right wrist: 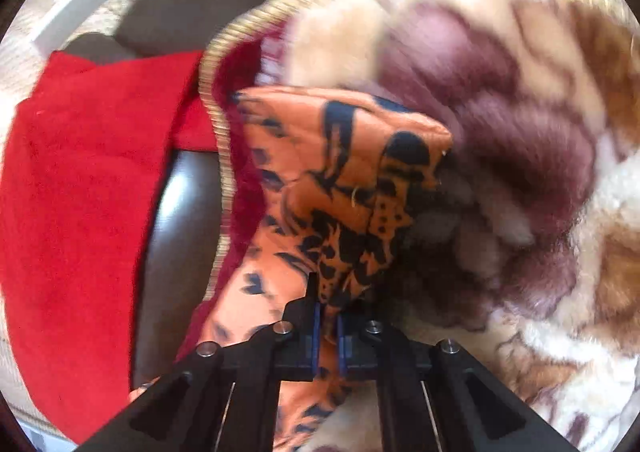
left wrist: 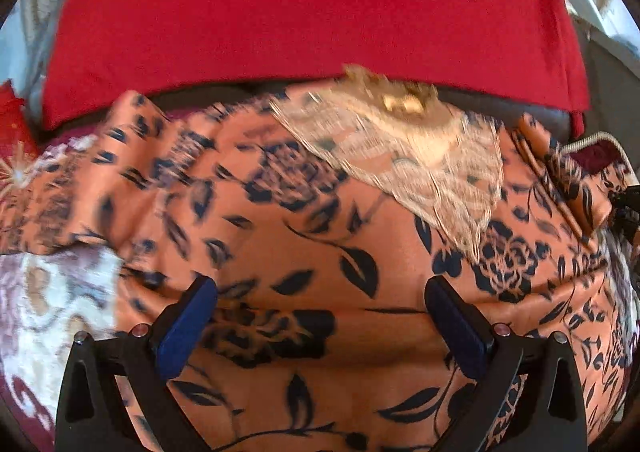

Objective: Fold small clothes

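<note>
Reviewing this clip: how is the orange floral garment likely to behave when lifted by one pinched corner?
Probably floppy: the orange floral garment lies in soft ripples, and its corner droops from the right gripper. Its satin-like sheen suggests it may slip. It looks thin, so likely light. The left gripper is open above it.

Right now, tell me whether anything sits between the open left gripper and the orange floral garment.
Nothing visible does. The left gripper is open directly over the orange black-flowered satin garment, bare cloth between its blue pads. The beige lace patch lies farther up. The right gripper is shut on a sleeve end.
</note>
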